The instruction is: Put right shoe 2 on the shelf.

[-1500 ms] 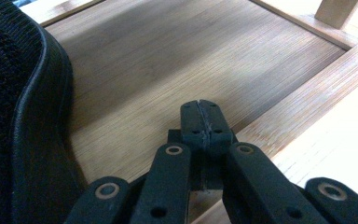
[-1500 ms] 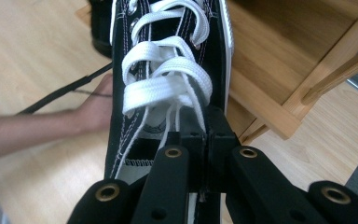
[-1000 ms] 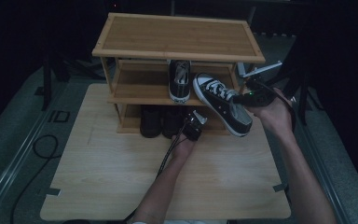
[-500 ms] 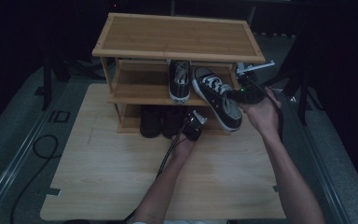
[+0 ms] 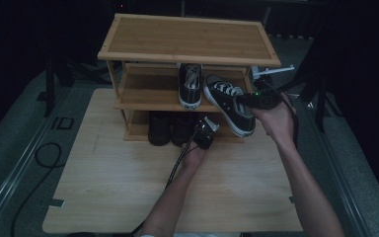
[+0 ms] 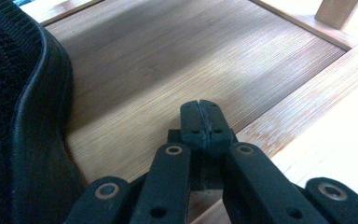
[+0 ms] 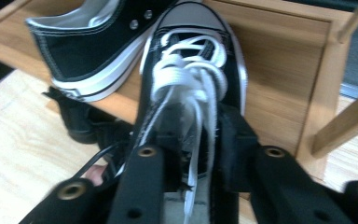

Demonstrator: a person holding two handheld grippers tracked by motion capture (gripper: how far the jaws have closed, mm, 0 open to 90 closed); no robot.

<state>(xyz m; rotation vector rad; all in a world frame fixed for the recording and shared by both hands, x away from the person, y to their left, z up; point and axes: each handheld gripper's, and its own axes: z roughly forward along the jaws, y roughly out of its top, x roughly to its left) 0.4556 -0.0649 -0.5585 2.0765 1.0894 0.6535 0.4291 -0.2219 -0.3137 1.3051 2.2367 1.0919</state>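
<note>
The left claw [image 5: 203, 132] sits near the person at the bottom shelf [image 6: 177, 60], pressed together on nothing. At 1 o'clock, the right claw [image 5: 249, 101] has just been opening around the black sneaker [image 5: 228, 103], which rests tilted, its heel poking off the middle shelf [image 5: 148, 94]. Push it in straight beside the other sneaker [image 5: 191, 85].
</note>
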